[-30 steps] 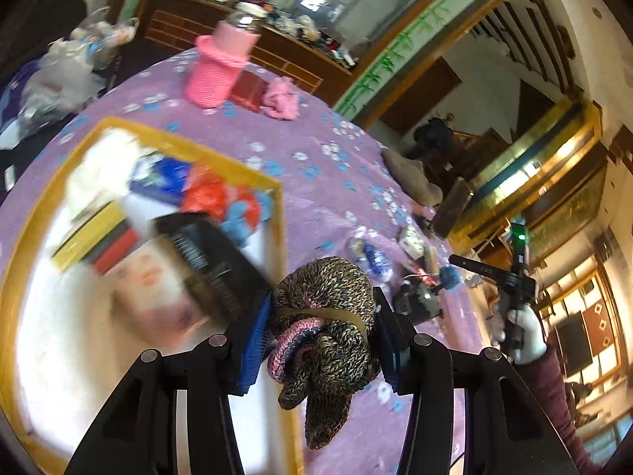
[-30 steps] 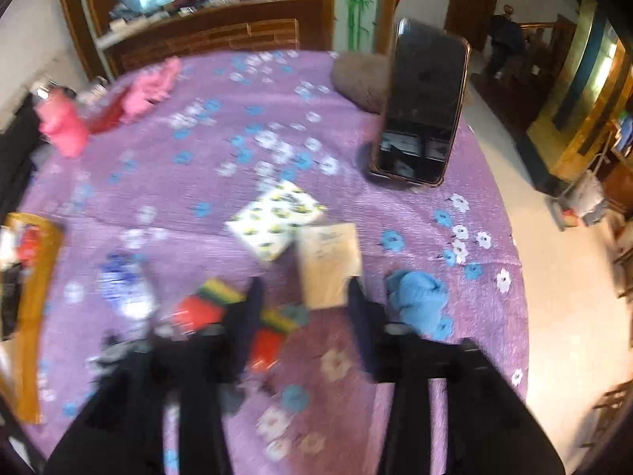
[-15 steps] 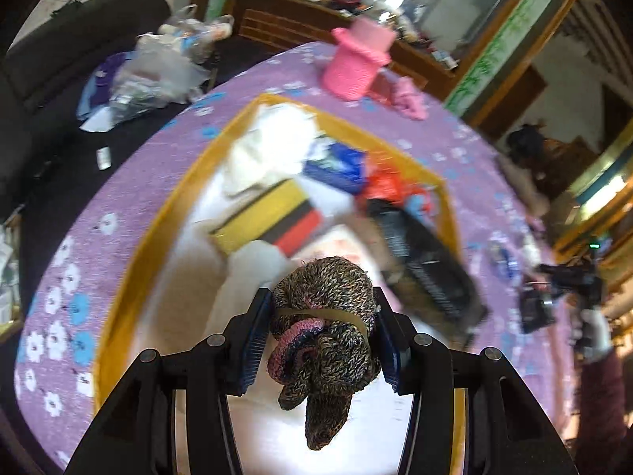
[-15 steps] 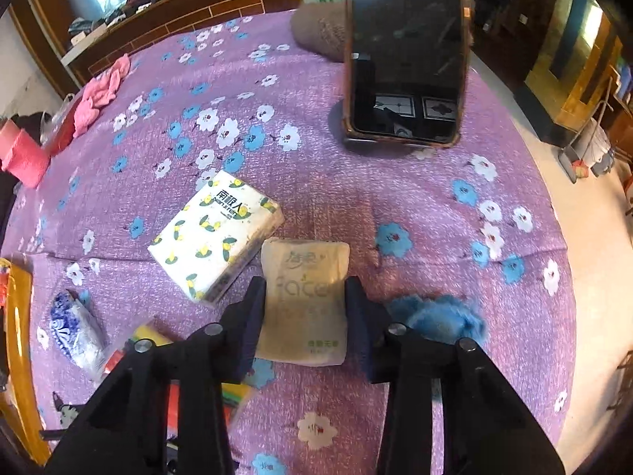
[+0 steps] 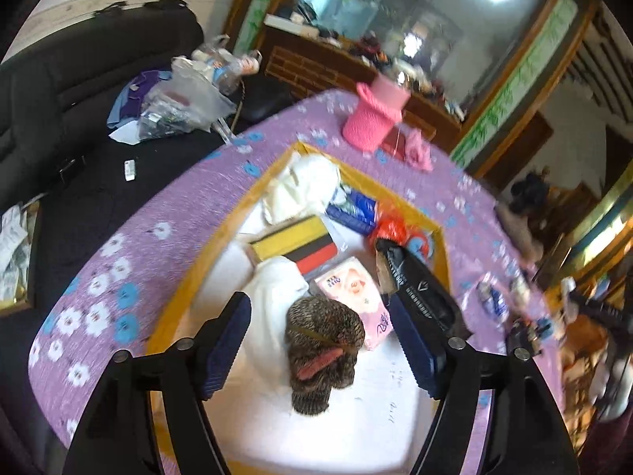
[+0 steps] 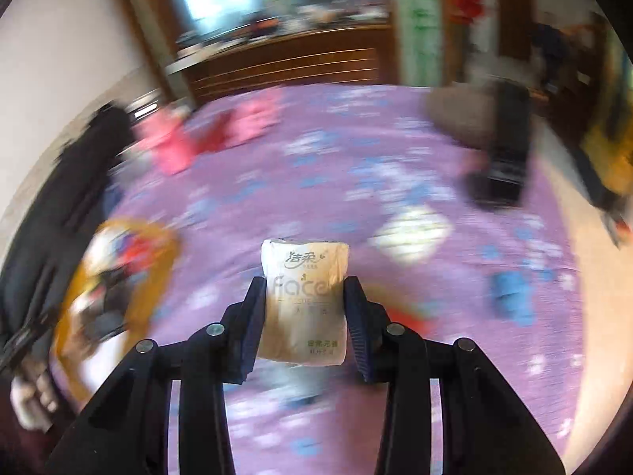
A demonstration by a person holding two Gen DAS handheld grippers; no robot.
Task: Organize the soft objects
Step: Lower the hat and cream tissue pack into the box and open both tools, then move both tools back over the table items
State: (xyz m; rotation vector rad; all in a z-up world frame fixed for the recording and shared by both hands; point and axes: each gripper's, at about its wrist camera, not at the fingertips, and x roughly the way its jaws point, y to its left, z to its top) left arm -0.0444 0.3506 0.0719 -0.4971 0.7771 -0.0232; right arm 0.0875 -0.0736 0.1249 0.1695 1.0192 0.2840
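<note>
I see one round desk (image 5: 186,213) under a purple cloth printed with blue and white flowers, and on it one shallow tray with a yellow rim and white floor (image 5: 190,281). In the tray I count one long black pouch (image 5: 419,289) lying on a diagonal, one folded cloth striped yellow, black and red (image 5: 296,243), and one pink tissue pack (image 5: 356,289) whose printing I cannot read. My left claw (image 5: 322,346) has just been opening; its blue pads stand wide, clear of the one brown knitted roll with a pink patch (image 5: 322,336), which sits on the tray floor between them, long axis running toward the camera. My right claw (image 6: 304,316) is clamped on one beige tissue pack (image 6: 304,297), lifted above the desk, long axis pointing away from me; it reads "face" under Chinese characters. The view beyond it is blurred.
</note>
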